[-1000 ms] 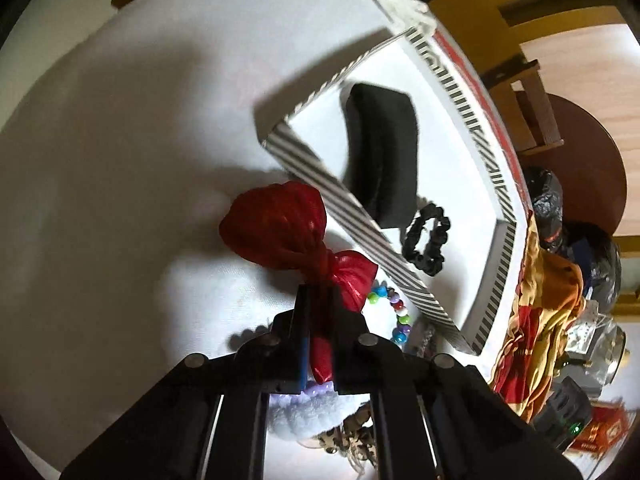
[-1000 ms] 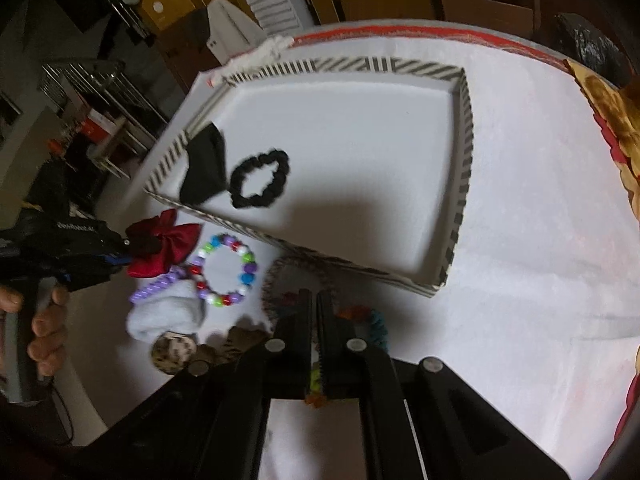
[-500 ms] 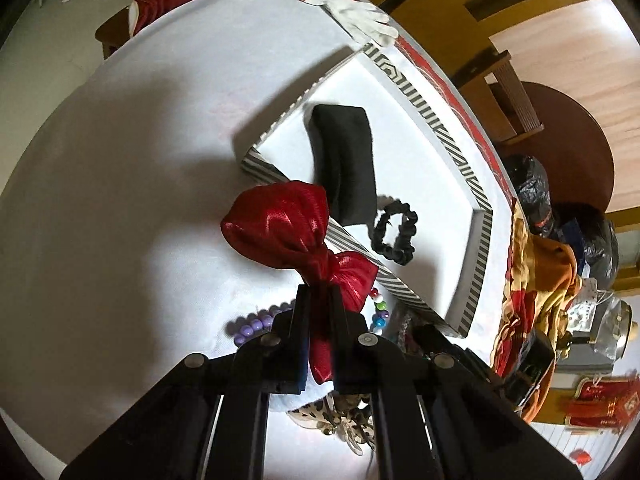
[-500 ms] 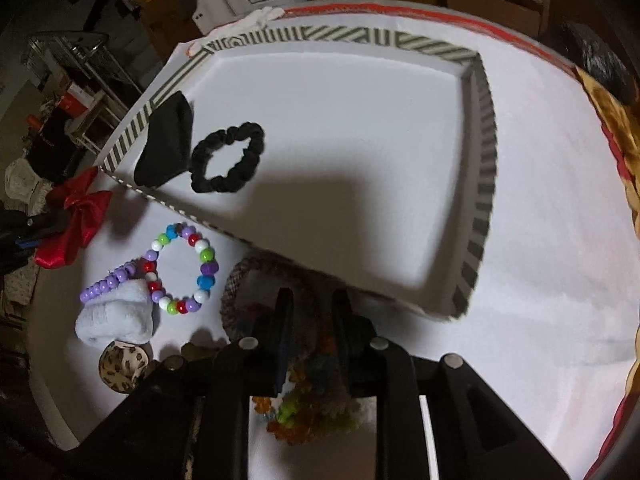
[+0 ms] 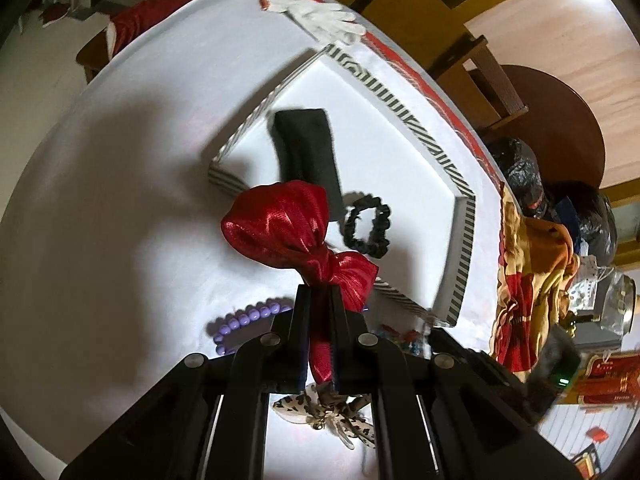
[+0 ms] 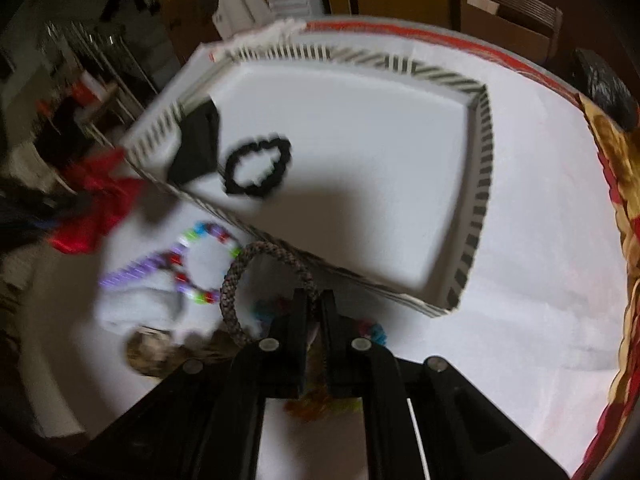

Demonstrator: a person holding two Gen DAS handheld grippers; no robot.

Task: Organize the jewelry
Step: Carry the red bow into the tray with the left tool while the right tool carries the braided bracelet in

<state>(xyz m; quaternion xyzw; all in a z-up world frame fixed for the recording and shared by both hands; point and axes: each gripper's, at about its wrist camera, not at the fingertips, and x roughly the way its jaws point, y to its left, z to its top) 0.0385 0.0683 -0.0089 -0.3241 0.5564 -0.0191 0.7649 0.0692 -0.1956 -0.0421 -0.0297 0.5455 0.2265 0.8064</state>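
Observation:
My left gripper [image 5: 320, 292] is shut on the knot of a shiny red bow [image 5: 280, 224], which hangs above the table beside the striped tray's [image 5: 464, 248] near corner. In the tray lie a black headband [image 5: 308, 152] and a black scrunchie [image 5: 368, 226]. My right gripper [image 6: 314, 300] is shut on a braided brown bracelet [image 6: 236, 280], whose loop stands up left of the fingers, just short of the tray's [image 6: 480, 184] near rim. The red bow [image 6: 100, 204] shows blurred at the left of the right wrist view.
On the white tablecloth lie a purple bead string [image 5: 248, 316], a multicoloured bead bracelet [image 6: 200, 264], a white fluffy piece [image 6: 136, 308], a leopard-print bow [image 5: 320, 412] and bright beads [image 6: 312, 404]. A white glove [image 5: 324, 16] lies at the far edge. A yellow-red cloth [image 5: 528, 272] hangs at the right.
My left gripper has risen with the red bow, toward the tray. My right gripper opened over the braided bracelet, then shut on it, and the loop now stands up.

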